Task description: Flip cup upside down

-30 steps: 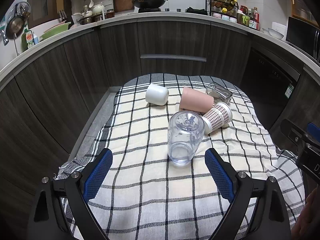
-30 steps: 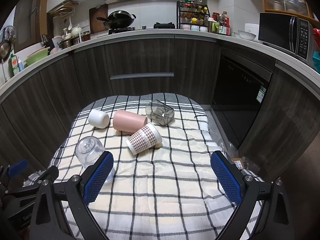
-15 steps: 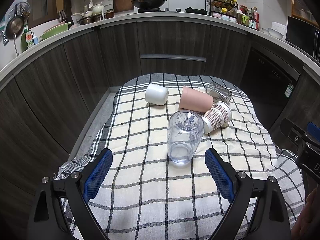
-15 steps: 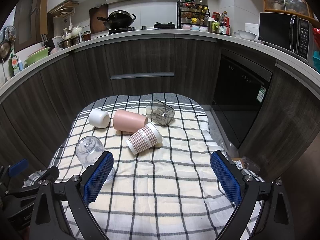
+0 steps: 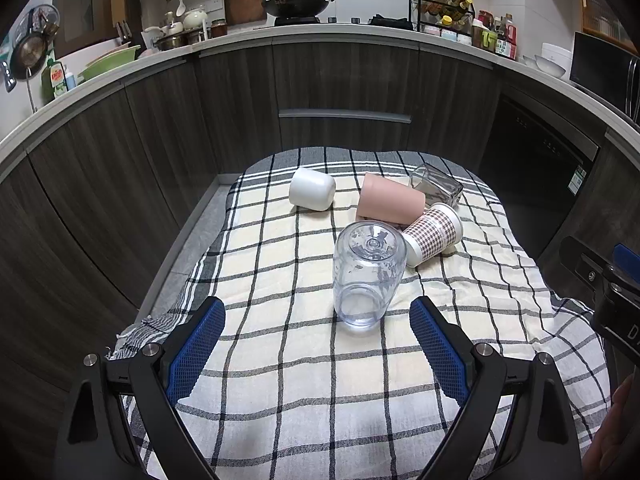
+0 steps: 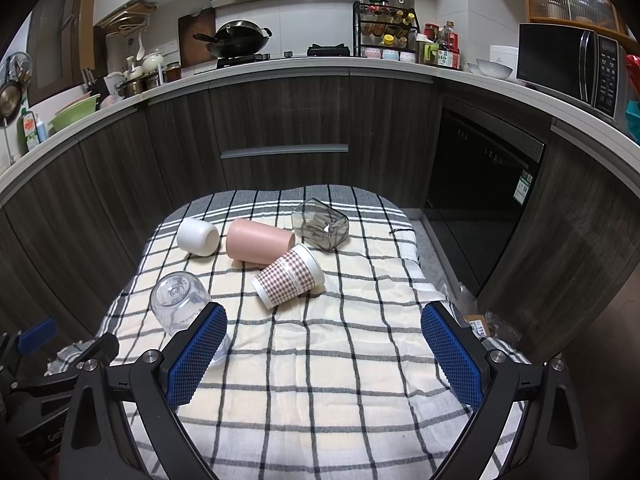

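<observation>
A clear plastic cup (image 5: 366, 274) stands upside down on the checked cloth (image 5: 304, 368), just ahead of my open, empty left gripper (image 5: 318, 320). It also shows in the right wrist view (image 6: 178, 306), left of my open, empty right gripper (image 6: 324, 328). Behind it lie a white cup (image 5: 313, 189), a pink cup (image 5: 390, 204), a brown-checked paper cup (image 5: 434, 234) and a clear square glass (image 5: 436, 185), all on their sides. In the right wrist view they are the white cup (image 6: 199, 236), pink cup (image 6: 258, 244), paper cup (image 6: 289, 276) and glass (image 6: 320, 224).
Dark wooden cabinets (image 5: 344, 92) curve around the far side of the cloth-covered table. A dark oven front (image 6: 476, 196) stands to the right. The right gripper's body (image 5: 608, 280) shows at the right edge of the left wrist view.
</observation>
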Tool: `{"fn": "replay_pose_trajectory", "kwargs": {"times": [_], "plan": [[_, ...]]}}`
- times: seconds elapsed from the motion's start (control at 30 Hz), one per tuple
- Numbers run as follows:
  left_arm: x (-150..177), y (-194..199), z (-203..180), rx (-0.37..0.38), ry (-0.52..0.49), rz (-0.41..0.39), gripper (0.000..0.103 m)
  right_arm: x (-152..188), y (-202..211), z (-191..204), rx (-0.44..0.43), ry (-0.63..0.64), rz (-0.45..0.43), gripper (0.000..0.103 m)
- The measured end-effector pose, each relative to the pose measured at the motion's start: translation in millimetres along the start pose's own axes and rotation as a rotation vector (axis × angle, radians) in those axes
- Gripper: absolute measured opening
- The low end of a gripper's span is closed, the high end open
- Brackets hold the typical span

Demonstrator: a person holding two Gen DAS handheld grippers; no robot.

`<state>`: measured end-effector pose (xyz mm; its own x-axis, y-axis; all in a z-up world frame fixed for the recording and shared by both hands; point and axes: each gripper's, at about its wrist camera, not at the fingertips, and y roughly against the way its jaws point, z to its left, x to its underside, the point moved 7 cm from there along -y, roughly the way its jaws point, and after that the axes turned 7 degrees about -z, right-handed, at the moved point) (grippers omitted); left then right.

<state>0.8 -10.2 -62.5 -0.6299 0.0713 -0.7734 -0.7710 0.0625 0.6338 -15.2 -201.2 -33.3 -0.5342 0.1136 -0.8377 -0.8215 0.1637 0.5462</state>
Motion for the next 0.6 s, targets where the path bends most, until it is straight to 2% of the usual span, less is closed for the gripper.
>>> {"fn": "replay_pose_trajectory", "kwargs": {"times": [0.6], "plan": [[-6.8,9.4,-2.0,-0.005,-0.013,-0.036,0.095,-1.6,1.7,2.8,-0.006,-0.001,-0.014,0.098]]}}
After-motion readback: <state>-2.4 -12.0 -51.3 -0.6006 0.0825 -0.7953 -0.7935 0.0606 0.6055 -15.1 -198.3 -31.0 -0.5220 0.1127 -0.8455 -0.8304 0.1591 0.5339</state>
